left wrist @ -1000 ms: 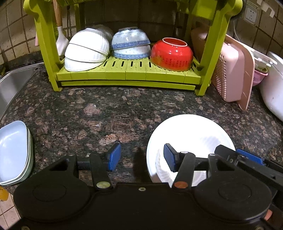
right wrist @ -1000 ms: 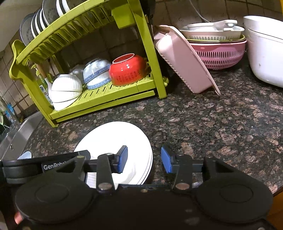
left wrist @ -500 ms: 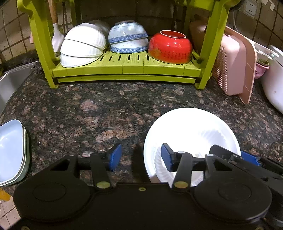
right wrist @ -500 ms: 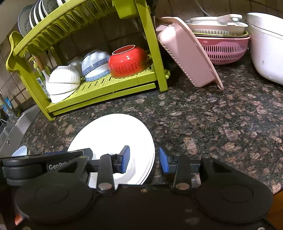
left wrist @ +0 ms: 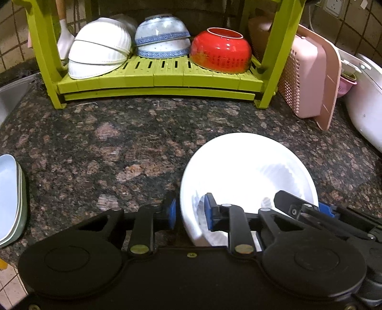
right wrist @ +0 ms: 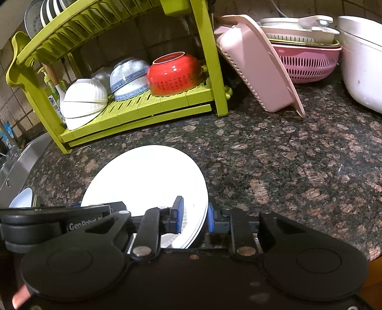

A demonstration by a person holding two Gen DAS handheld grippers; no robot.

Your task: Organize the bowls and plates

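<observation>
A stack of white plates (left wrist: 248, 167) sat on the near part of the dark speckled tabletop (left wrist: 119, 133), in front of a green dish rack (left wrist: 157, 81) that stood at the far edge. The left tool (left wrist: 189, 214) straddled the stack's left rim, one blue pad outside the rim and the other over the plate's inner face; the jaws looked narrowed around the rim, though whether the pads were pressing on it could not be told. The right tool (right wrist: 194, 218) straddled the right rim in the same way, its pads just beside the edge on either side, and firm contact could not be told there either.

On the rack's lower shelf stood, upside down from left to right, nested white bowls (left wrist: 100, 52), blue-patterned bowls (left wrist: 162, 38) and a red bowl (left wrist: 220, 53).

The left wrist view alone showed a pile of pale blue dishes (left wrist: 9, 198) at the near left of the tabletop and a wall socket at the far right corner. In it the right tool's black body appeared over the plates' right side.

The right wrist view alone showed the rack's upper tier with plates (right wrist: 45, 12) standing on edge in its slots, a pink colander (right wrist: 310, 62) with white dishes stacked in it, and a large white tub (right wrist: 363, 64) at the far right. A pink basket (right wrist: 257, 69) leaned against the rack's right leg. A steel sink (right wrist: 16, 167) lay at the left edge, and a fingertip (right wrist: 20, 297) showed at the bottom left corner.
</observation>
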